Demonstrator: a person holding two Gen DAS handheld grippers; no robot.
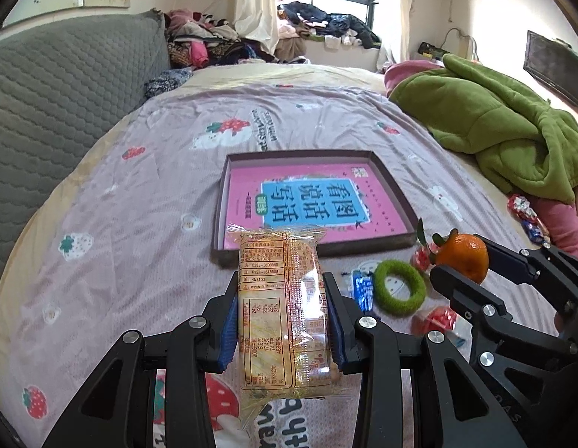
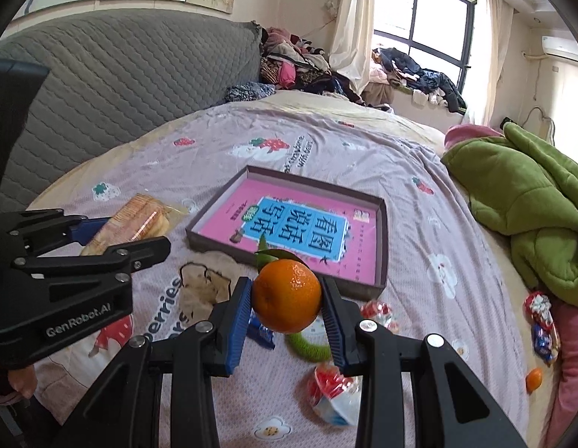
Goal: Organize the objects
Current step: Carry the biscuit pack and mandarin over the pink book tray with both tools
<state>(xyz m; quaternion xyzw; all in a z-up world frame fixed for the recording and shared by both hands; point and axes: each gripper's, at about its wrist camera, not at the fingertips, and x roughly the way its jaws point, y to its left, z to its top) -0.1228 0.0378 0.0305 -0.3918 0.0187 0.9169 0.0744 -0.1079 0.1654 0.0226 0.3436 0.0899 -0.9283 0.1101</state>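
Left gripper (image 1: 283, 321) pinches the cracker packet (image 1: 283, 310) between its pads, right gripper (image 2: 287, 317) clamps the orange (image 2: 286, 295), both lifted off the bedspread (image 1: 139, 205), the shallow box (image 1: 397, 194) just ahead.

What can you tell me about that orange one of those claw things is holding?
The orange is small, round and bright, with dimpled, glossy peel and a short stem that carries green leaves. It looks whole and unpeeled. The right gripper pinches it at its sides between blue-padded fingers, above the bedsheet and just in front of the shallow box that holds a pink book.
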